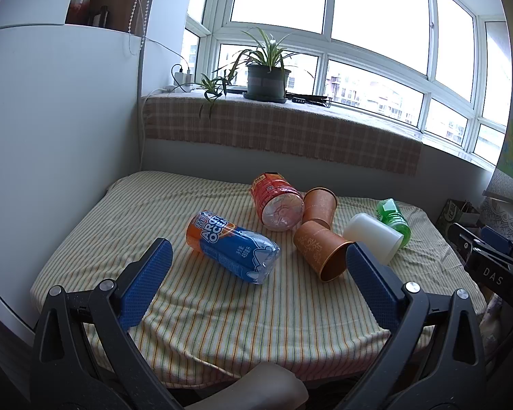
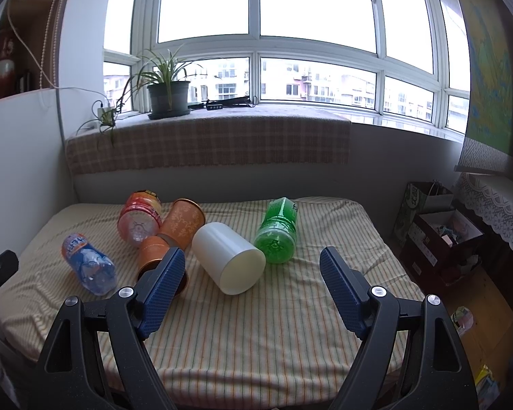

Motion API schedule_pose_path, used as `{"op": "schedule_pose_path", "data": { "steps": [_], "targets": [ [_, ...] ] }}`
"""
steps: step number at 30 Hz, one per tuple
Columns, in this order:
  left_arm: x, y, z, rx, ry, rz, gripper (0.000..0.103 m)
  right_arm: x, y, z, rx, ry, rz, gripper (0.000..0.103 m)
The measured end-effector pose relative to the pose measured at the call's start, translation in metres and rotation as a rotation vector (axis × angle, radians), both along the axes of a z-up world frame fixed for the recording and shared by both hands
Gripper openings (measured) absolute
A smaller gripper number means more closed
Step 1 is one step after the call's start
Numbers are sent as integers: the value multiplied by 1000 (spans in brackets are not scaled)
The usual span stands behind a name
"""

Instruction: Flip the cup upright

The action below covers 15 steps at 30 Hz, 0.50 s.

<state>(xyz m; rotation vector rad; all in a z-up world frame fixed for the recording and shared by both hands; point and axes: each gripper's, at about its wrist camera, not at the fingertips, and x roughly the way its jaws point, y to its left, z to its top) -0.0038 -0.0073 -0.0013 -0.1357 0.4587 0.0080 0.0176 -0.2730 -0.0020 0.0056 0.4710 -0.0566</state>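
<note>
A white cup lies on its side on the striped tablecloth. Two brown patterned cups also lie tipped: one with its mouth toward me, the other behind it. My left gripper hovers open over the near part of the table, with the blue-labelled bottle between its fingers' line of sight. My right gripper is open too, its fingers framing the white cup from the near side without touching it. The right gripper's body shows at the right edge of the left wrist view.
A red bottle and a green bottle lie among the cups. The striped cloth covers the table. A potted plant stands on the windowsill behind. Boxes and bags sit on the floor at right.
</note>
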Motion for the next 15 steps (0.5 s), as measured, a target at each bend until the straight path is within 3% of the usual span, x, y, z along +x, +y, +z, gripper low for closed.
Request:
{"op": "schedule_pose_path", "data": {
  "steps": [15],
  "targets": [
    [1, -2, -6, 2, 9, 4, 103, 10, -2, 0, -2, 18, 6, 81]
  ]
}}
